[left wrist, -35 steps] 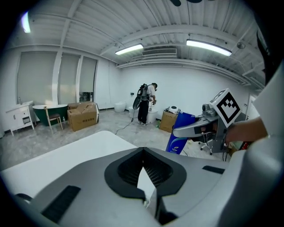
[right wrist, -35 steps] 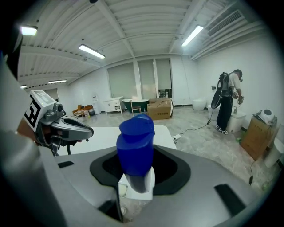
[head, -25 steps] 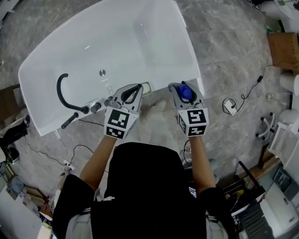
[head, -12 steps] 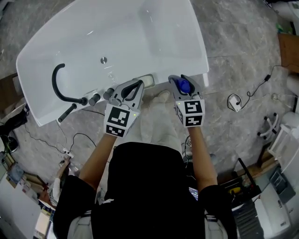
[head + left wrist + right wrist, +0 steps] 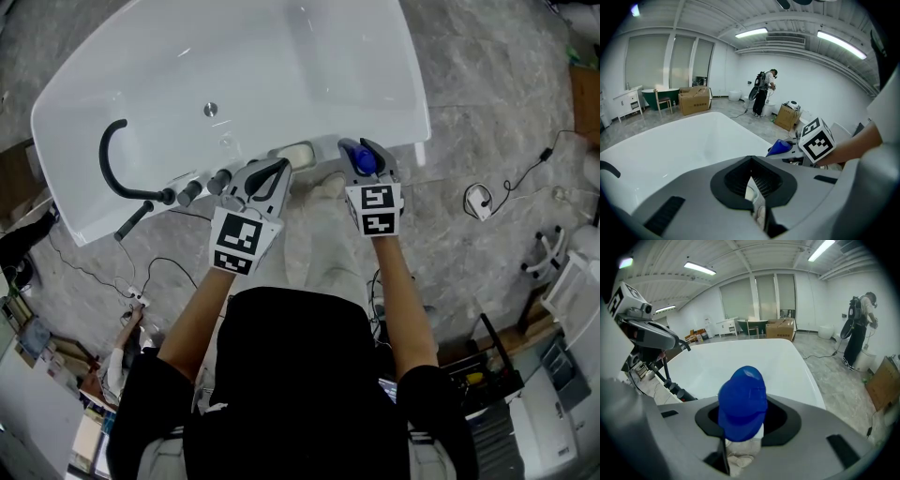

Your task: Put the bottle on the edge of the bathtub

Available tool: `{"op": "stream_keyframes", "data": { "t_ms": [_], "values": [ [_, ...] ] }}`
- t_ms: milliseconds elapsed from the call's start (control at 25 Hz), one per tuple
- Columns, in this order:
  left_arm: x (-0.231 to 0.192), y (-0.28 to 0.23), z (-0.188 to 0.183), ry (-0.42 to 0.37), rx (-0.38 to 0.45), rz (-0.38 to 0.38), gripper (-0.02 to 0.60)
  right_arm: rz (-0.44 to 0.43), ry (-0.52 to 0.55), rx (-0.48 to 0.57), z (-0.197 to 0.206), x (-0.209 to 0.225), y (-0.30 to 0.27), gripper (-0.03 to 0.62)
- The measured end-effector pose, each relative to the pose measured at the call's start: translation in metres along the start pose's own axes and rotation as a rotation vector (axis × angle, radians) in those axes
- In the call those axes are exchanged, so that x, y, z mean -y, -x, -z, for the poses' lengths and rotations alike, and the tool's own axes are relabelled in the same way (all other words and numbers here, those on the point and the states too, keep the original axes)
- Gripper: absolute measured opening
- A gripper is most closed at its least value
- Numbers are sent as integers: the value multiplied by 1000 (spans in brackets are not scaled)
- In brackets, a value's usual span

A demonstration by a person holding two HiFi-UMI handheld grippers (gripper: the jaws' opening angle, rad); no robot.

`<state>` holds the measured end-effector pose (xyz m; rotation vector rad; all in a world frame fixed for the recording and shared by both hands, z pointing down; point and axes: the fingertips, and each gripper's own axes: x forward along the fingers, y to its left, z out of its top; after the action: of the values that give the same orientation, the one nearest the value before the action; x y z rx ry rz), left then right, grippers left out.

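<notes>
The white bathtub fills the top of the head view, its near rim just ahead of both grippers. My right gripper is shut on the bottle, whose blue cap sticks up between the jaws right at the rim. In the right gripper view the bottle's cap stands upright in the right gripper, with the tub behind it. My left gripper hangs beside it to the left, tips together and empty. From the left gripper view the cap shows to the right.
A black hose and tap knobs sit on the tub's left end. Cables and a white device lie on the marble floor to the right. A person stands far off by cardboard boxes.
Both grippers have moved forward to the tub's near rim. The right one, with the bottle still in it, has come up to the rim's edge.
</notes>
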<state>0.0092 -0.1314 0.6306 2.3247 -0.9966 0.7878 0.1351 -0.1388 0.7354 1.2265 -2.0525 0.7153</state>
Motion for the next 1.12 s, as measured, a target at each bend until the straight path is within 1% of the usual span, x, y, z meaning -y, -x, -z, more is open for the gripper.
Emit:
{"op": "stream_keyframes", "data": {
  "t_ms": [680, 800, 960, 1120],
  "values": [
    [-15, -3, 13, 18, -11, -19, 14, -1, 52, -63, 16, -8, -25, 163],
    [-16, -4, 15, 26, -12, -13, 14, 0, 61, -66, 15, -10, -28, 163],
    [-15, -5, 20, 63, -17, -2, 14, 2, 82, -70, 14, -13, -30, 164],
    [-17, -6, 18, 54, -13, -1, 14, 16, 117, -84, 15, -15, -32, 164]
  ]
}}
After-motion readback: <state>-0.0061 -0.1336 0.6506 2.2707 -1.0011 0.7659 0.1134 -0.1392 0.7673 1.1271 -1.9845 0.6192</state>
